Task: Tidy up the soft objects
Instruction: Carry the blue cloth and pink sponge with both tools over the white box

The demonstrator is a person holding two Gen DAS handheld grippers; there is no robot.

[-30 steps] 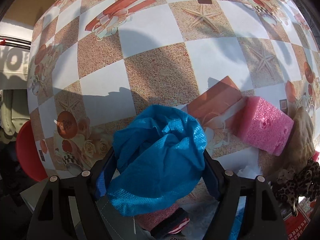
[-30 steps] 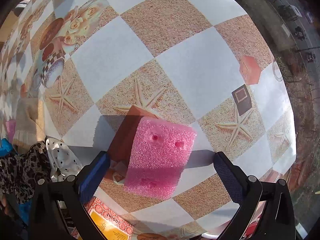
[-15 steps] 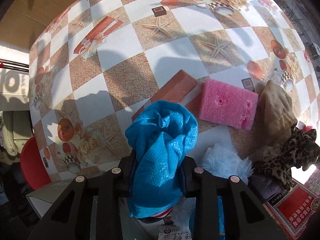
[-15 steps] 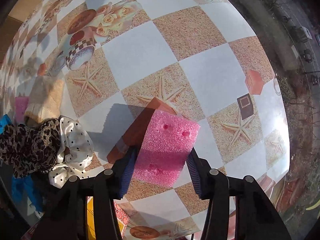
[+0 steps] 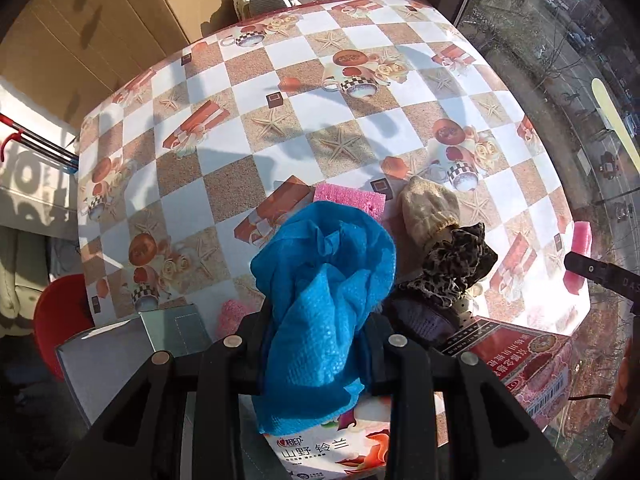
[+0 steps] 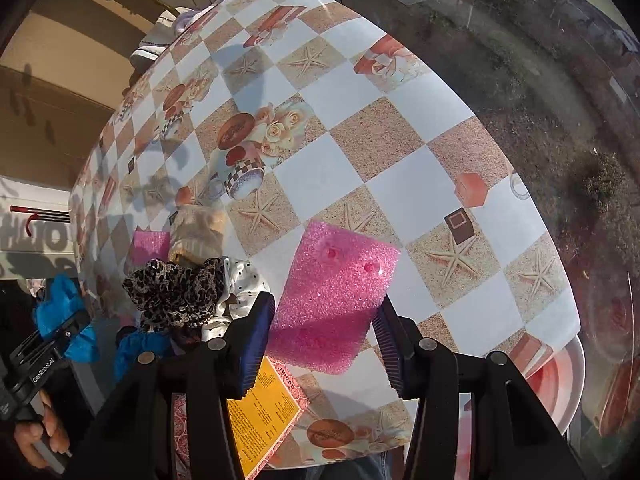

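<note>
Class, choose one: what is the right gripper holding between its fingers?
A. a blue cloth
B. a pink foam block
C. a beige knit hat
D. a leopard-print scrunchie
B: in the right wrist view, the right gripper has its fingers pressed against both sides of the pink foam block.

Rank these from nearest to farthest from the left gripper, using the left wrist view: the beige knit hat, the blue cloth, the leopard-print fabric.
1. Blue cloth: clamped in the left gripper, centre of view.
2. Leopard-print fabric: just right of the gripper, on the table.
3. Beige knit hat: beyond the leopard fabric, upper right.
</note>
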